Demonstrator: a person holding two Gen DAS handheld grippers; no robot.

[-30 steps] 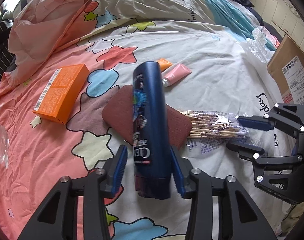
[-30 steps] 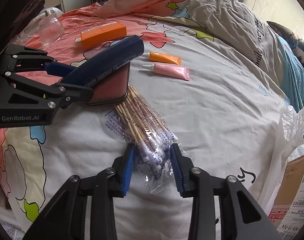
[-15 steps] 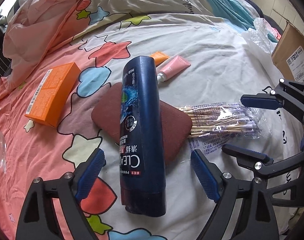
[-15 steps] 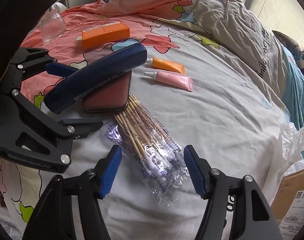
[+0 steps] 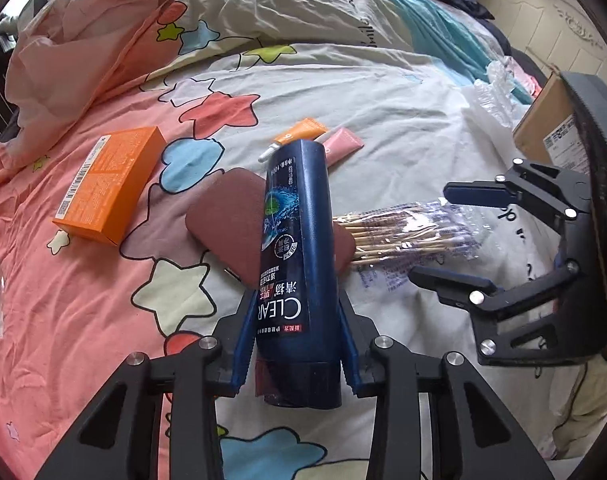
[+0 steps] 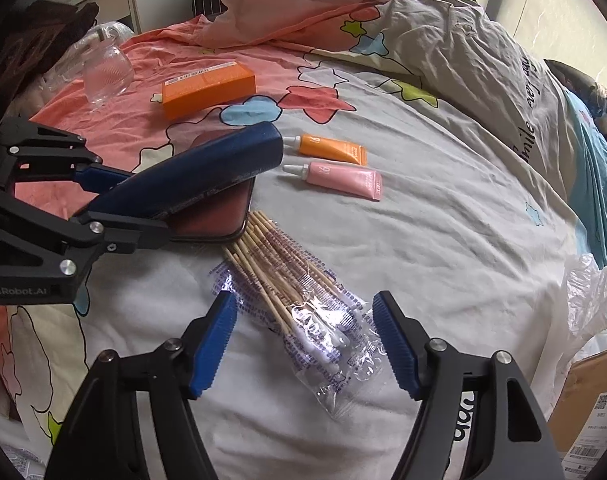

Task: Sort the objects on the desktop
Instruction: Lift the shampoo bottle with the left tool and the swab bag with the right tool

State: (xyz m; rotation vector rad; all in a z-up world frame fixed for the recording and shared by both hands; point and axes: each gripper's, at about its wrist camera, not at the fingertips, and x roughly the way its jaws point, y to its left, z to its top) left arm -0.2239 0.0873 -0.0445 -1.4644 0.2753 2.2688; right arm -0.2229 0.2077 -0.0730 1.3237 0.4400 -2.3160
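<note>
My left gripper (image 5: pixel 295 344) is shut on the cap end of a dark blue CLEAR shampoo bottle (image 5: pixel 295 248), which lies over a brown case (image 5: pixel 227 220); the bottle (image 6: pixel 191 176) also shows in the right wrist view. My right gripper (image 6: pixel 305 344) is open, its jaws on either side of a clear bag of cotton swabs (image 6: pixel 299 304) on the bed, and shows open in the left wrist view (image 5: pixel 451 232). An orange tube (image 6: pixel 331 150) and a pink tube (image 6: pixel 343 180) lie side by side beyond the bottle.
An orange box (image 6: pixel 207 88) lies on the pink sheet at the far left, with a clear glass jar (image 6: pixel 103 72) beyond it. A cardboard box (image 5: pixel 547 136) and a crumpled plastic bag (image 6: pixel 595 292) sit at the bed's right edge. Heaped quilts lie at the back.
My left gripper opened wide half a second ago and has closed on the bottle again. My right gripper opened off the swab bag and stays open around it.
</note>
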